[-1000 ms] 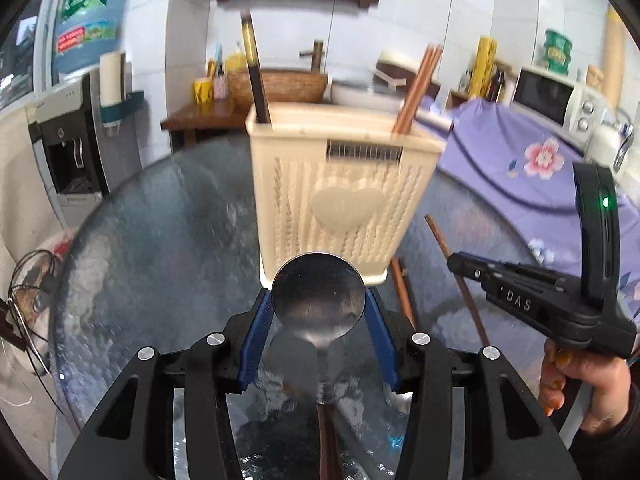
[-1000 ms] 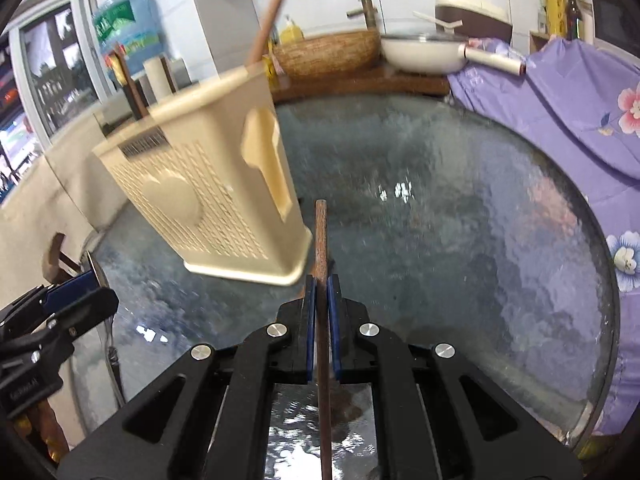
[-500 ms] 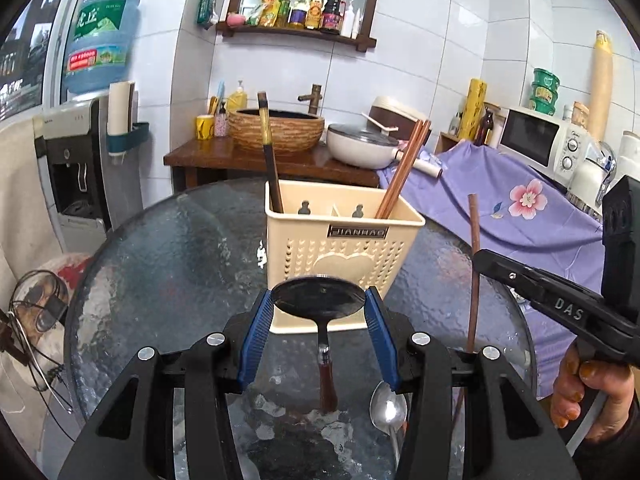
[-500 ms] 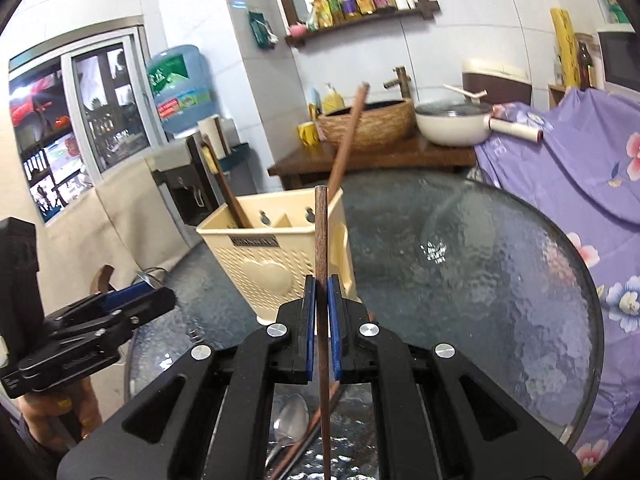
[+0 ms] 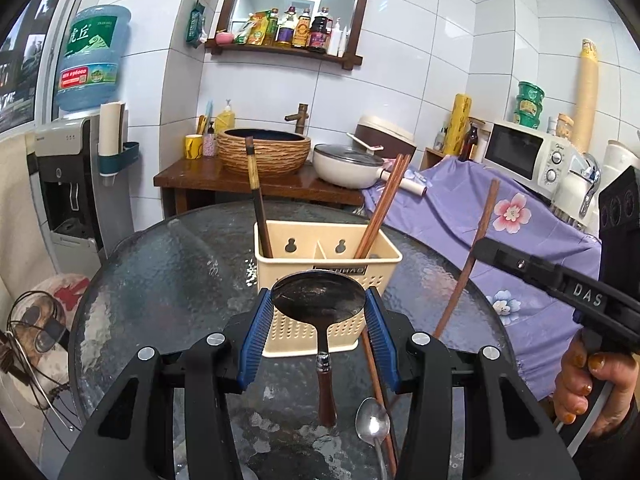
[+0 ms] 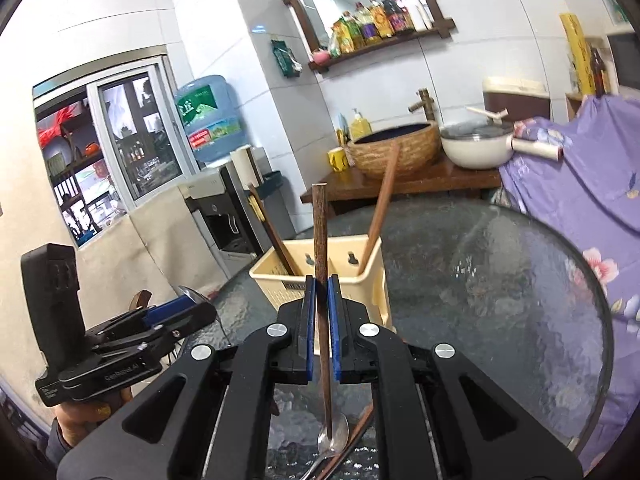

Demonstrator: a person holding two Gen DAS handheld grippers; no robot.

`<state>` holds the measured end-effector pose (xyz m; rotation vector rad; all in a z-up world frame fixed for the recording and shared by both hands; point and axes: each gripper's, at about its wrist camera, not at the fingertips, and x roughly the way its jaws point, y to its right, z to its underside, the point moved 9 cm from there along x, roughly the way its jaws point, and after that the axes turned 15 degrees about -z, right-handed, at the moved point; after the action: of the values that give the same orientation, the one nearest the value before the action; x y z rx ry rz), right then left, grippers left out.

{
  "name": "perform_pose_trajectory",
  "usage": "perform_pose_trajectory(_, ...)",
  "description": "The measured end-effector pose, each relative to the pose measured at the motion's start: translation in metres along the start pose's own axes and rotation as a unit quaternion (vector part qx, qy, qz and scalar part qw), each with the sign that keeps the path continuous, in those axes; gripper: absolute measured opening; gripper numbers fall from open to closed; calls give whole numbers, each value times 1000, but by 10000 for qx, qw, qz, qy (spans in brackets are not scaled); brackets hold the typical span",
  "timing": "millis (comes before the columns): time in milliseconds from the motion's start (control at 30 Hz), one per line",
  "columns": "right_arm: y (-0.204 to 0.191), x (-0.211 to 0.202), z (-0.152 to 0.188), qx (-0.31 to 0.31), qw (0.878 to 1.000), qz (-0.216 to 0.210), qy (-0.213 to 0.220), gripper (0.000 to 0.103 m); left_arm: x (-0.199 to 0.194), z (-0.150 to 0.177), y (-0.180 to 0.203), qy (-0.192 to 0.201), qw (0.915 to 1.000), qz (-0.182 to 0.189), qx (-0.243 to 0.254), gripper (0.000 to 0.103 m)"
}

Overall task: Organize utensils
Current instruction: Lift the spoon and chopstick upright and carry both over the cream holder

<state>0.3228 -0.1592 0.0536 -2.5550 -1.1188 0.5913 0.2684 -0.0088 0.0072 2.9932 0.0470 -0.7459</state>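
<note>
My left gripper (image 5: 319,300) is shut on the bowl of a steel ladle (image 5: 319,294) with a wooden handle, held above the glass table in front of the cream utensil basket (image 5: 326,264). My right gripper (image 6: 321,292) is shut on a brown chopstick (image 6: 320,232), held upright above the table; it also shows in the left wrist view (image 5: 476,248). The basket (image 6: 320,280) holds a dark utensil on the left and chopsticks (image 5: 382,208) on the right. A steel spoon (image 5: 373,426) and another chopstick (image 5: 376,384) lie on the table.
The round glass table (image 5: 168,288) reaches a purple flowered cloth (image 5: 520,216) on the right. Behind it is a wooden counter with a woven basin (image 5: 264,152) and a white pan (image 5: 348,166). A water dispenser (image 5: 76,184) stands at the left.
Both grippers have risen and pulled back from the basket, carrying the ladle and the chopstick upward. The spoon and chopstick lying on the table have come into view.
</note>
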Motion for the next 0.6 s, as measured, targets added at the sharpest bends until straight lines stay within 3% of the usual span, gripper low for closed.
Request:
perform_pose_trajectory(233,-18,2,-46,-213,9995,-197,133,7,-1,-26,-1,58,9999,84,5,46)
perform_pose_trajectory(600,-28,11,-152,-481,9960,-73,748,7,-8,-127,-4,755,9971,-82,28,46)
